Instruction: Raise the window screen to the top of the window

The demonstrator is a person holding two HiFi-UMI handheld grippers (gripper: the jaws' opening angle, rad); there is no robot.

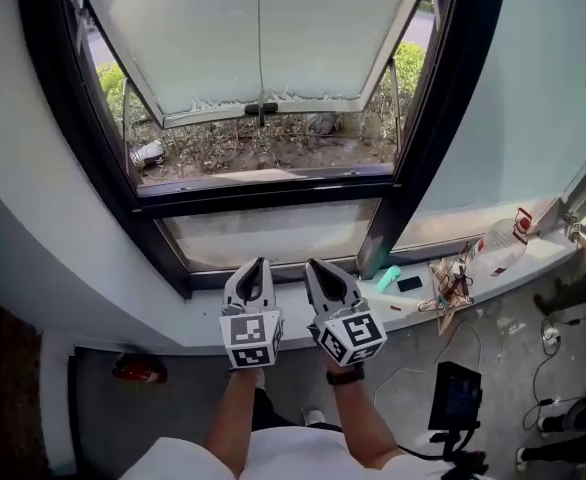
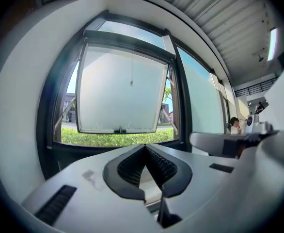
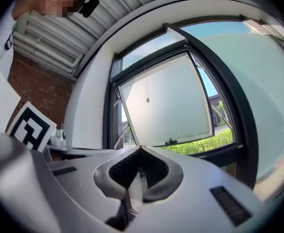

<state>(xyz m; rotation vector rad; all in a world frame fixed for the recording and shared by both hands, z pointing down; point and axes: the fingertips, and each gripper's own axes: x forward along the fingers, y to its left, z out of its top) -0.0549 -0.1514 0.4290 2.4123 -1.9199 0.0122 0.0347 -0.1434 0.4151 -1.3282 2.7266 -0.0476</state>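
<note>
Left gripper (image 1: 252, 266): jaws together, empty.
Right gripper (image 1: 319, 267): jaws together, empty, just beside it.
Window screen (image 1: 193, 28): white, cord hanging mid-pane.

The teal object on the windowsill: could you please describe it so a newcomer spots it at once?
Follow the dark window post down to the white sill. The teal object lies at the post's foot, left of a black slab; nothing else there is teal.
</note>
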